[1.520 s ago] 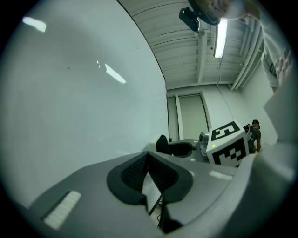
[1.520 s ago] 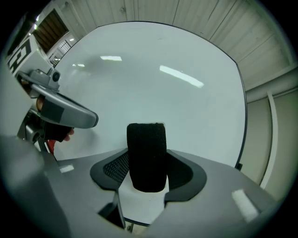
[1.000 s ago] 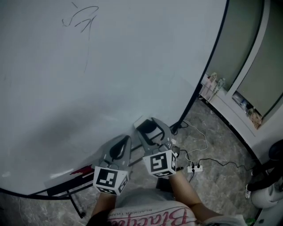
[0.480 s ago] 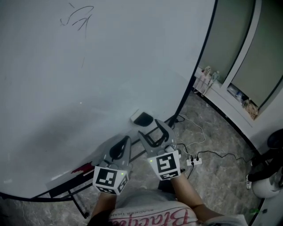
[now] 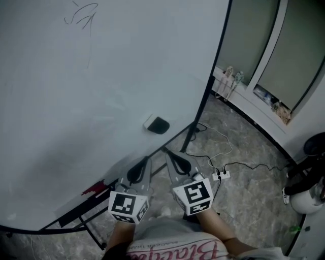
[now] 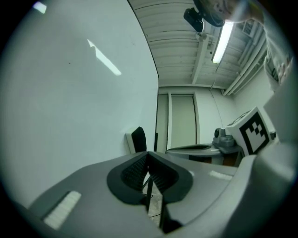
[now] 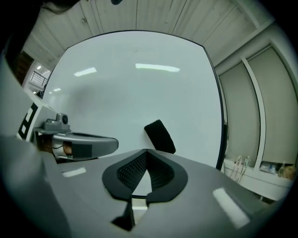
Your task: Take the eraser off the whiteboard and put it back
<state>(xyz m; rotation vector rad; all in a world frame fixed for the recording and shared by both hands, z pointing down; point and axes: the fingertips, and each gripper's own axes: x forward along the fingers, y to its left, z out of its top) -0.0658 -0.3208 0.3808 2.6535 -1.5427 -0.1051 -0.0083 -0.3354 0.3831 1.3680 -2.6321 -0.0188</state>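
The black eraser with a white edge sticks to the whiteboard near its lower right edge, and nothing holds it. My right gripper is below it, apart from it, shut and empty. My left gripper is beside it, also shut with nothing between the pads. In the right gripper view the eraser stands just beyond the touching jaw tips of the right gripper. In the left gripper view the eraser shows side-on against the board, past the left gripper.
Pen scribbles mark the board's top left. The board's dark stand is below it. A power strip with cables lies on the stone floor. Small bottles stand on a sill to the right.
The right gripper was open around the eraser on the board, then let it go, drew back and shut. The eraser stays on the board. Both grippers have moved away from the board.
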